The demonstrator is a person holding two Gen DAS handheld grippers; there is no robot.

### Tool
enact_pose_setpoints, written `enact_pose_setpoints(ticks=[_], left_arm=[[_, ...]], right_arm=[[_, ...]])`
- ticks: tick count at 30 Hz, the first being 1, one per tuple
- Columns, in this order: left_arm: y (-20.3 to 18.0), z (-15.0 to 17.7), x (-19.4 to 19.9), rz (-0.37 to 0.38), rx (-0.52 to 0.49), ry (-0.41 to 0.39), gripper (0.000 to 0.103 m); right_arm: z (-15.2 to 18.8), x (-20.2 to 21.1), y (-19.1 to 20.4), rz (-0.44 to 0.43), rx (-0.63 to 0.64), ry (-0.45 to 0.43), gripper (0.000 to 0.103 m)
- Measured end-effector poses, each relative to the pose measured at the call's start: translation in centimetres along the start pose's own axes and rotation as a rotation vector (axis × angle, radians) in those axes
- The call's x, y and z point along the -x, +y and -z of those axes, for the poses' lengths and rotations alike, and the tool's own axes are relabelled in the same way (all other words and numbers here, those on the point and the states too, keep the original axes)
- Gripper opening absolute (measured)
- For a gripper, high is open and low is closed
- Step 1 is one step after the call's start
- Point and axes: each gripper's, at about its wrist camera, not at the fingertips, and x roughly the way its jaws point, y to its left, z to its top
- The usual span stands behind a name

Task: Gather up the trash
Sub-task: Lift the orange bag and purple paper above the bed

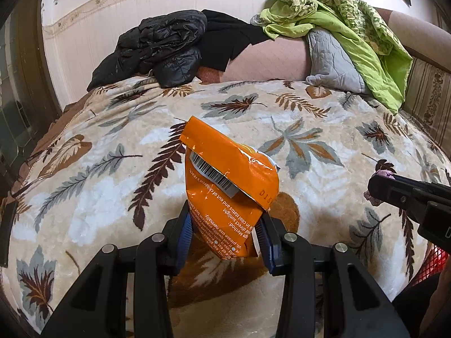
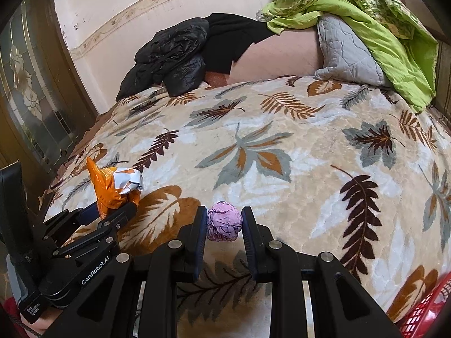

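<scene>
Orange wrapper [image 1: 225, 186] in left tool [image 1: 225, 233] — blanket [image 1: 112, 169] beneath.

1. The crumpled orange foil snack wrapper [image 1: 228, 186] carries white print, upside down in the left wrist view and only partly legible: "out of children's reach", "direct sunlight", "please use normally" and "Method" can be made out, while the rest is cut off by folds.
2. The same wrapper bears a black-and-white barcode on a grey-white panel near its upper fold; the digits under it are too small to read.
3. Stamped digits "015" sit at the wrapper's right edge, with the following characters hidden by the crease.
4. The black plastic body of the left gripper [image 2: 114, 209] shows white lettering in the right wrist view: "GenRobot.AI". A smaller white label lower on it is too blurred to read with certainty.
</scene>
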Motion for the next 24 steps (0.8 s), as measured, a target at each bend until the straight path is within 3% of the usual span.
enact_pose_setpoints(ticks=[24], left_arm=[[-0.11,-0.05,0.35,-0.006,-0.009,-0.014,0.040]], right_arm=[[0.03,0.08,-0.15,0.006,-0.001,-0.001,0.026]])
